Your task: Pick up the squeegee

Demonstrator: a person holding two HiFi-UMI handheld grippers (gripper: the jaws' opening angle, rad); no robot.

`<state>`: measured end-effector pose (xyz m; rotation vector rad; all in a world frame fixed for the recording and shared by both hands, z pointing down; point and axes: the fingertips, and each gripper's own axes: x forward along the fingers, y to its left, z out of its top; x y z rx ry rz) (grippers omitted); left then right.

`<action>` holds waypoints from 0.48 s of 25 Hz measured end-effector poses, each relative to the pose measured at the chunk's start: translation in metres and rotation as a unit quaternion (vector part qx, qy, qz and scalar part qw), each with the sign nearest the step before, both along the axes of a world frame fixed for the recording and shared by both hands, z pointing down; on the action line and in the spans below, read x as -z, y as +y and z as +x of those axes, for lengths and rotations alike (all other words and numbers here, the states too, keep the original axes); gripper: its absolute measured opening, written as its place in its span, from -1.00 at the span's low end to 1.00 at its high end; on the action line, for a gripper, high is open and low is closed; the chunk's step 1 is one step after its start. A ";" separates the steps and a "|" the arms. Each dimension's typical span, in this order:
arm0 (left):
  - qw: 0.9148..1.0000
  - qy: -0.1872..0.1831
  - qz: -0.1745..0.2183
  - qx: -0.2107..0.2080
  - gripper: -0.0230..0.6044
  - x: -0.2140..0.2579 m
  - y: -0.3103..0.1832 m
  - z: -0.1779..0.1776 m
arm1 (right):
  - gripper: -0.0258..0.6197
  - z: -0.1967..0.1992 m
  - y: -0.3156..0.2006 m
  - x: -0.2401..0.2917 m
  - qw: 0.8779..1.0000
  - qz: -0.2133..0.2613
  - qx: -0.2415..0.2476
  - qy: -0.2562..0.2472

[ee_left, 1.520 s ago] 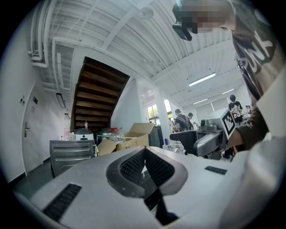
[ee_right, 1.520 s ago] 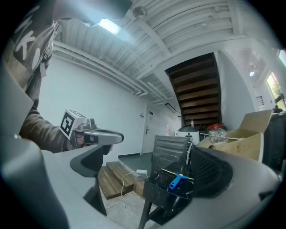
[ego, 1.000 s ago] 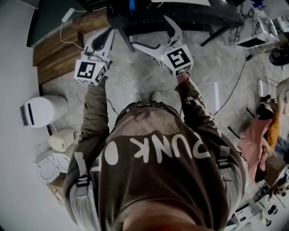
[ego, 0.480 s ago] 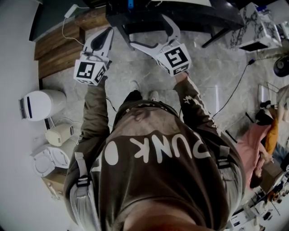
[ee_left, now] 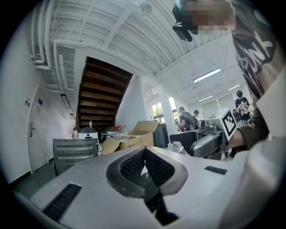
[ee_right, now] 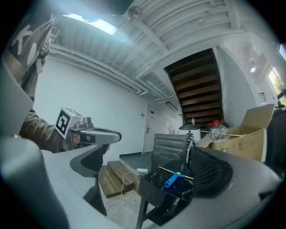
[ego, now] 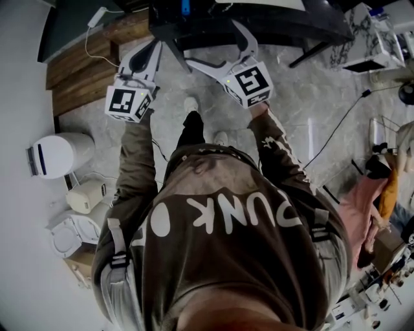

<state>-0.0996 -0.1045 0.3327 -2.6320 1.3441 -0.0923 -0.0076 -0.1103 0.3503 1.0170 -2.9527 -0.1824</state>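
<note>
The squeegee (ee_right: 173, 180), with a blue handle and a thin yellow blade, lies on a small black table (ee_right: 152, 190); in the head view only its blue handle (ego: 187, 7) peeks out at the top edge. My right gripper (ee_right: 152, 179) is open wide and looks toward it from some way off, nothing between its jaws. It shows in the head view (ego: 215, 45) in front of the table. My left gripper (ee_left: 145, 162) is shut, pads together and empty, held up at the left (ego: 145, 57).
Wooden steps (ego: 77, 71) with a white cable lie at the left. A white bin (ego: 57, 156) and small appliances stand by the wall. A grey metal chair back (ee_right: 170, 143) and cardboard boxes (ee_right: 250, 134) stand behind the table. Cables run over the marble floor (ego: 304, 97).
The person steps forward: one shoe and dark trouser leg have moved ahead under the grippers. Both grippers keep their pose, drifting slightly toward the table.
</note>
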 end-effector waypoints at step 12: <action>1.000 0.003 -0.019 -0.012 -0.92 -0.026 -0.095 -0.033 | 0.92 -0.033 -0.094 -0.025 0.999 -0.025 -0.017 0.011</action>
